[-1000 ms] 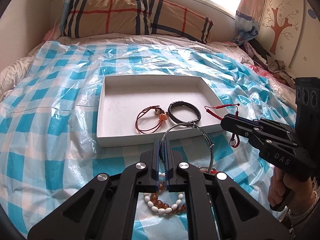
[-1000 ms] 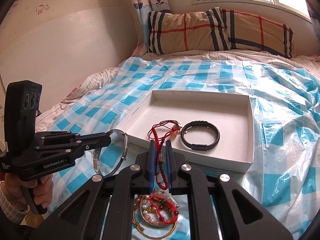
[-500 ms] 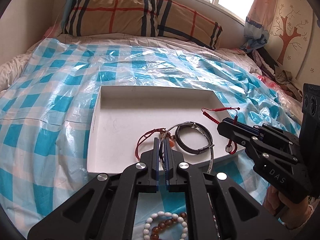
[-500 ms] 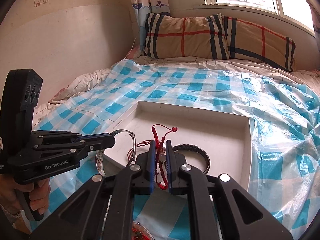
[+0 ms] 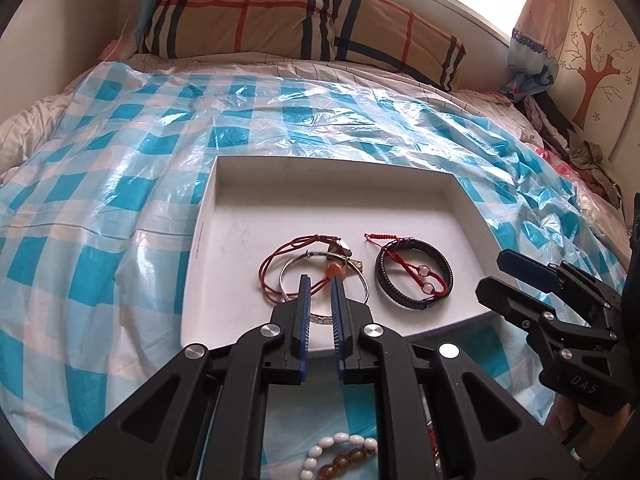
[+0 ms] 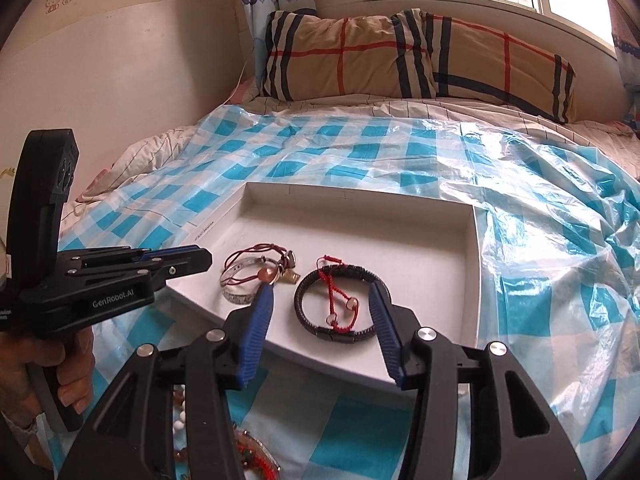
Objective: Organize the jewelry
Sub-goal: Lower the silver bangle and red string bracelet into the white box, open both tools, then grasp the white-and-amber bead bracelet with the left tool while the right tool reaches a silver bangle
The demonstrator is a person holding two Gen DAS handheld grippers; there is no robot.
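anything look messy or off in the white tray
Yes: the pieces overlap instead of lying apart. The red string bracelet lies across the black braided bracelet, and the silver bangle sits on the red cord bracelet. Nothing looks broken or spilled.

A glossy, crinkled plastic sheet (image 5: 120, 184) in blue and white checks is covering the bed. The matt white cardboard tray (image 5: 208, 240) is lying ahead of both tongs. Beyond the left tongs' tips, a shiny metal bangle (image 5: 352, 276) is gleaming over a red cord bracelet (image 5: 276, 256). Between the right tongs' ribbed blue pads (image 6: 256, 332), a braided leather-look black band (image 6: 308, 320) is showing under knotted red thread (image 6: 332, 292).
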